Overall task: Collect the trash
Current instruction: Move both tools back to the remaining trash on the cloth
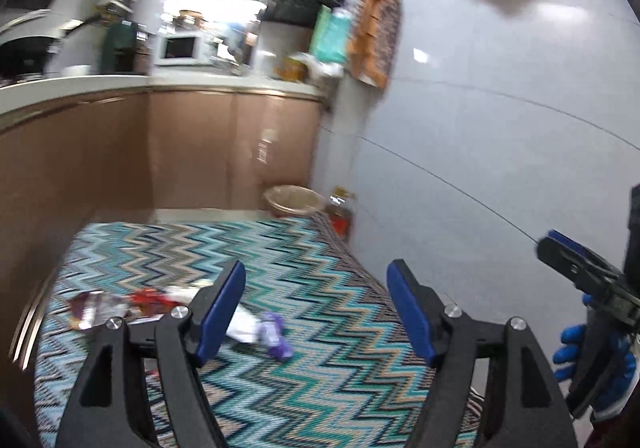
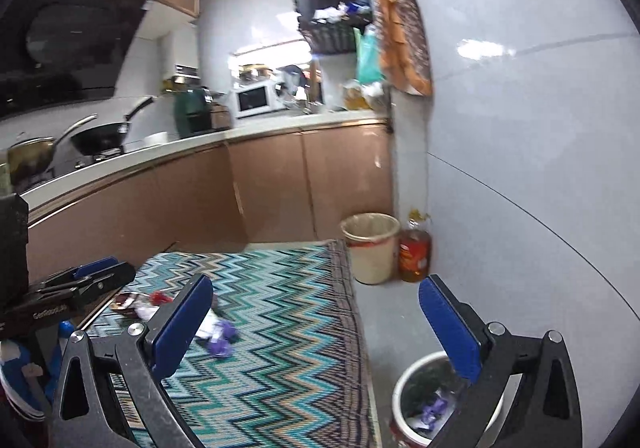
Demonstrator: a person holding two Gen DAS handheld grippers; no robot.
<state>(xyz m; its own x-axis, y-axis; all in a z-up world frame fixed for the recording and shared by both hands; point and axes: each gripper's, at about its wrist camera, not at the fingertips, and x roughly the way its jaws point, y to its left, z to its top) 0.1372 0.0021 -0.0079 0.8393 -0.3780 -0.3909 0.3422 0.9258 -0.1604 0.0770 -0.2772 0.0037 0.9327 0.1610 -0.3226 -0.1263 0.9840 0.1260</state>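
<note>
The left gripper (image 1: 316, 308) is nearest, jaws wide and empty. Just beyond its left finger, on the zigzag cloth (image 1: 320, 248), the purple wrapper (image 1: 274, 334) lies with its long axis seemingly slanting across the jaws; shiny wrappers (image 1: 100, 308) sit farther left. The right gripper (image 2: 316, 328), also wide and empty, hangs farther off, above the bin (image 2: 404, 400).

Cloth (image 1: 320, 288): teal, tan, black zigzag
Wrapper (image 1: 274, 334): purple
Tool pads (image 2: 182, 322): blue
Cabinets (image 2: 300, 183): brown
Bin (image 2: 372, 248): cream, red band
Glove (image 1: 576, 348): blue
</note>
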